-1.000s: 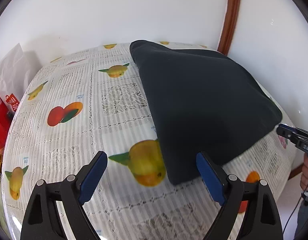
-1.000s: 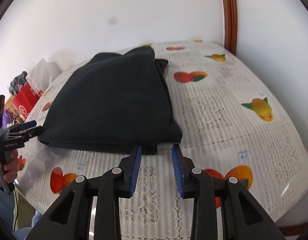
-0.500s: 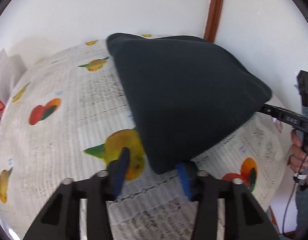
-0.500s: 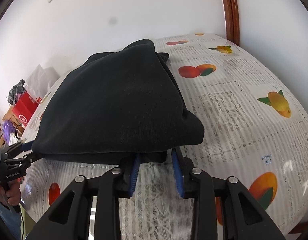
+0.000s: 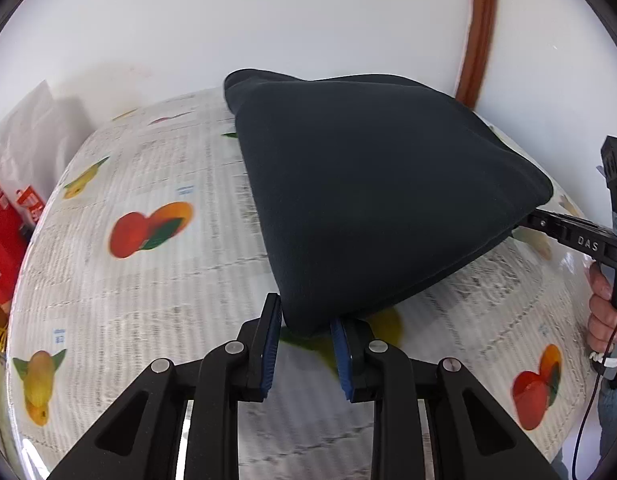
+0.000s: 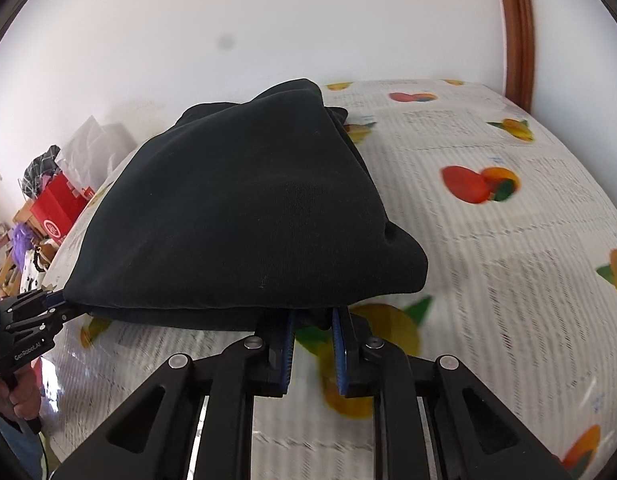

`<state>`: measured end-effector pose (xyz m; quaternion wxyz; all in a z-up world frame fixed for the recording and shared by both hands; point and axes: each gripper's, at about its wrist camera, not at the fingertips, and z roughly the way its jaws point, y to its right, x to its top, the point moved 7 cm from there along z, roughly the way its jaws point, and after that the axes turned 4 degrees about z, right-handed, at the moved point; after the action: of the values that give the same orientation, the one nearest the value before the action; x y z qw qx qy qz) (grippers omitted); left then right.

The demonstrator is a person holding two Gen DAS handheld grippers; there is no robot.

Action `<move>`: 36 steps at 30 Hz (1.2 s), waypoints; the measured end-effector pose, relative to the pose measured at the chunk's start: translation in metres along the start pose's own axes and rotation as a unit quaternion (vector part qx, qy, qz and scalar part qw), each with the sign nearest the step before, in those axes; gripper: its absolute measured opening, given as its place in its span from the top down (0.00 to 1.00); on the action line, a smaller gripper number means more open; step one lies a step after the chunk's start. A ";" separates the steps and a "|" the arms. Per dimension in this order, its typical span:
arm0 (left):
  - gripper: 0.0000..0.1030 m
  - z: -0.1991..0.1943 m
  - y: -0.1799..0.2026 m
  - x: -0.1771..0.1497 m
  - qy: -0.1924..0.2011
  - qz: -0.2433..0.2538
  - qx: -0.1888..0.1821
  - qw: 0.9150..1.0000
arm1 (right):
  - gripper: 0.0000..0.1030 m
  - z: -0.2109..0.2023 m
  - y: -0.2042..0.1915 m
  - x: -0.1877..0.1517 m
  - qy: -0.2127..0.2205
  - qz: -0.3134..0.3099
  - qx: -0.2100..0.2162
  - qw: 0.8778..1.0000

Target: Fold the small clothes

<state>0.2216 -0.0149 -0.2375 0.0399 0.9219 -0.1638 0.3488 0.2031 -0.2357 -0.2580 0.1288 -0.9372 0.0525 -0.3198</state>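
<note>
— Whereas a second ago the left gripper [image 5: 306, 344] was held wide open short of the dark navy folded knit garment [image 5: 372, 196] and the right gripper [image 6: 312, 350] stood just clear of its edge, a near corner is now pinched in each pair of jaws, and the cloth's near edge is raised off the white fruit-printed lace tablecloth [image 5: 148, 280] on the desk.

— What is meant by that for the fold?

— A further fold is judged to be under way: with both corners gripped, the near edge can be carried over toward the far edge, which is seen resting on the desk by the wall.

— Can any writing be read?

— "DAS" is read on the right gripper's arm in the left view, and "GenRoboLAI", or something close to it, on the left gripper's body in the right view. White lettering on the red paper bag [image 6: 54, 208] cannot be made out.
</note>
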 end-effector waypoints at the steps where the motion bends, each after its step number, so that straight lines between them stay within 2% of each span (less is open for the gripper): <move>1: 0.77 0.000 -0.008 -0.001 -0.002 -0.007 0.005 1.000 | 0.84 0.002 -0.005 0.001 -0.001 -0.003 0.002 1.000; 4: 0.76 -0.002 -0.023 -0.004 -0.011 -0.026 0.006 1.000 | 0.84 0.009 -0.019 0.002 -0.005 -0.008 0.011 1.000; 7: 0.75 -0.001 -0.027 -0.007 -0.022 -0.041 -0.009 0.999 | 0.80 0.006 -0.025 -0.001 -0.007 -0.015 0.014 1.000; 10: 0.75 -0.007 -0.028 -0.016 -0.023 -0.045 -0.014 0.999 | 0.80 -0.012 -0.022 -0.004 0.013 -0.015 0.030 0.999; 15: 0.73 -0.021 -0.026 -0.017 0.003 -0.061 -0.052 0.997 | 0.80 -0.049 -0.014 0.002 0.050 -0.017 0.061 0.997; 17: 0.67 -0.028 -0.023 -0.008 0.025 -0.066 -0.062 0.996 | 0.77 -0.063 -0.018 0.012 0.074 -0.013 0.079 0.994; 19: 0.58 -0.030 -0.022 0.001 0.037 -0.070 -0.058 0.995 | 0.66 -0.064 -0.019 0.026 0.094 0.004 0.086 0.992; 21: 0.56 -0.030 -0.022 0.009 0.042 -0.074 -0.052 0.995 | 0.64 -0.055 -0.017 0.037 0.105 0.019 0.058 0.993; 23: 0.56 -0.028 -0.025 0.017 0.039 -0.081 -0.041 0.995 | 0.64 -0.032 -0.012 0.043 0.088 0.026 0.001 0.996; 24: 0.56 -0.025 -0.028 0.019 0.037 -0.083 -0.033 0.995 | 0.65 -0.016 -0.006 0.041 0.064 0.035 -0.033 0.997; 25: 0.56 -0.024 -0.030 0.022 0.037 -0.084 -0.026 0.995 | 0.73 -0.009 -0.003 0.040 0.054 0.042 -0.041 0.997; 27: 0.56 -0.017 -0.035 0.024 0.025 -0.082 -0.007 0.996 | 0.85 -0.008 -0.002 0.034 0.060 0.062 -0.024 0.996; 28: 0.56 -0.012 -0.037 0.024 0.015 -0.080 0.000 0.997 | 0.88 -0.010 -0.001 0.031 0.063 0.062 -0.023 0.996; 34: 0.53 -0.005 -0.038 0.022 0.001 -0.069 0.005 0.998 | 0.90 -0.026 0.005 0.022 0.054 0.057 -0.008 0.997; 36: 0.53 -0.006 -0.036 0.024 0.000 -0.071 -0.003 0.997 | 0.87 -0.030 0.005 0.026 0.057 0.057 0.004 0.997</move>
<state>0.2464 0.0136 -0.2162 0.0673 0.9310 -0.0990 0.3448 0.2051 -0.2510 -0.2210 0.1475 -0.9126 0.1115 -0.3647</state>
